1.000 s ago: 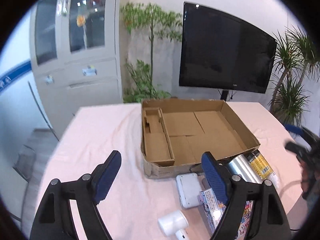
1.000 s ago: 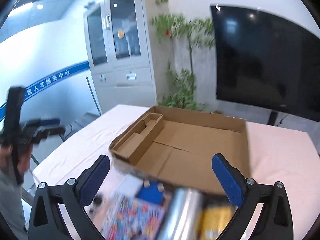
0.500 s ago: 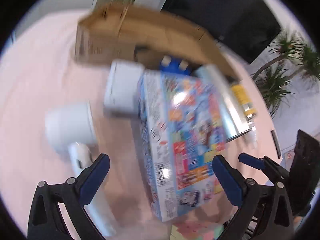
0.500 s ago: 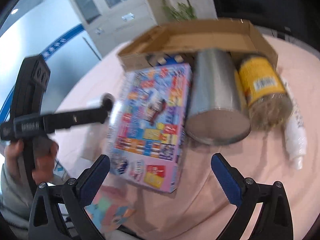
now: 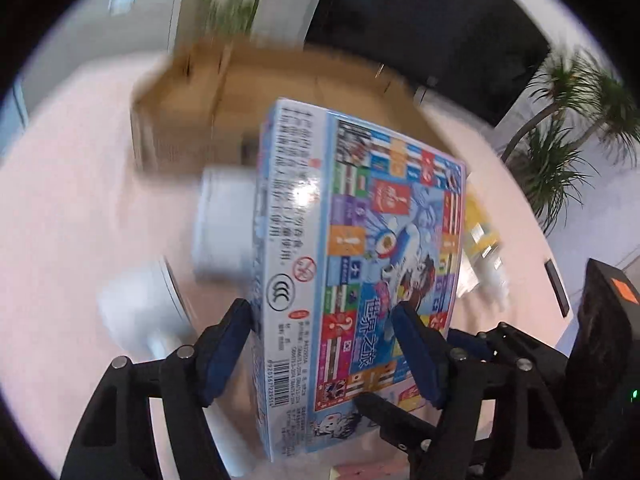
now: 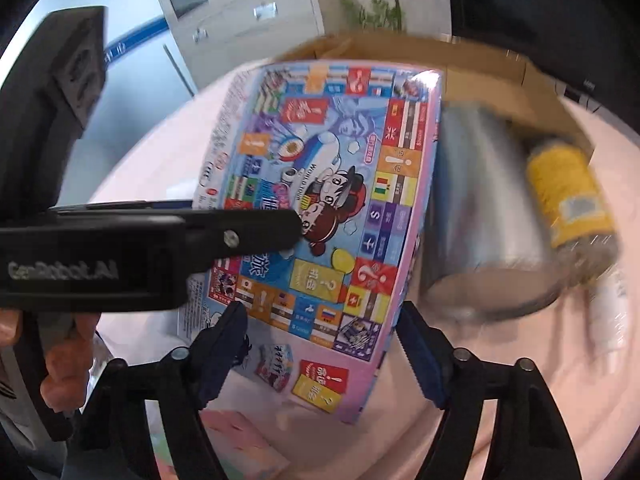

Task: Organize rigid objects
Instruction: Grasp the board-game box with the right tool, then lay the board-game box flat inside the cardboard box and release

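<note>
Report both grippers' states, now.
Left gripper: jaws have just been closing, now clamped on the box along its side.
Right gripper: jaws have just been closing, now clamped on the same box at its near end.

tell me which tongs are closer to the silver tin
Right. The right tongs straddle the near end of the game box, just beside the silver tin; the left tongs reach over the box from its far side. Both have just been closing around it.
</note>
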Action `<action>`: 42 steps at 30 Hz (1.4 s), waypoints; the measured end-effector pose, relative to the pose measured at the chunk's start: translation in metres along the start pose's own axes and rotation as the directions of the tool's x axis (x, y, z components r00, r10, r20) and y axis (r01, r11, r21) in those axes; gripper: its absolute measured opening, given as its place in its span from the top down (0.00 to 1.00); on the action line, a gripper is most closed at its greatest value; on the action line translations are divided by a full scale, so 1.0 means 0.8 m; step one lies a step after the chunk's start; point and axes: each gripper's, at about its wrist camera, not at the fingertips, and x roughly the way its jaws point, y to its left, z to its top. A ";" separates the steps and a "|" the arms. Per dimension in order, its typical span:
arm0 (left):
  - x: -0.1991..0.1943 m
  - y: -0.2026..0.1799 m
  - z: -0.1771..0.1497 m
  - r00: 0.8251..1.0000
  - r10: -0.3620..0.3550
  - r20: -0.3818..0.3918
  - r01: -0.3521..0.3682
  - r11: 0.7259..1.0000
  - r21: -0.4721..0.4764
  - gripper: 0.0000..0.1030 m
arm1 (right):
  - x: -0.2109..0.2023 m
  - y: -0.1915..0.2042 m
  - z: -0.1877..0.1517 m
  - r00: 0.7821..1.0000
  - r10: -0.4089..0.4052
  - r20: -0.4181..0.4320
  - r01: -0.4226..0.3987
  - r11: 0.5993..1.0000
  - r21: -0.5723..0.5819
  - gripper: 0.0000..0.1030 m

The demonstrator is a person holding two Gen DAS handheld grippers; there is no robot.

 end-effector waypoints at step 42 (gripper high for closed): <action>0.084 0.016 0.054 0.960 -0.256 -0.112 0.239 0.960 -0.150 0.19 | -0.041 -0.149 0.046 0.997 -0.008 -0.083 0.016 0.995 0.094 0.21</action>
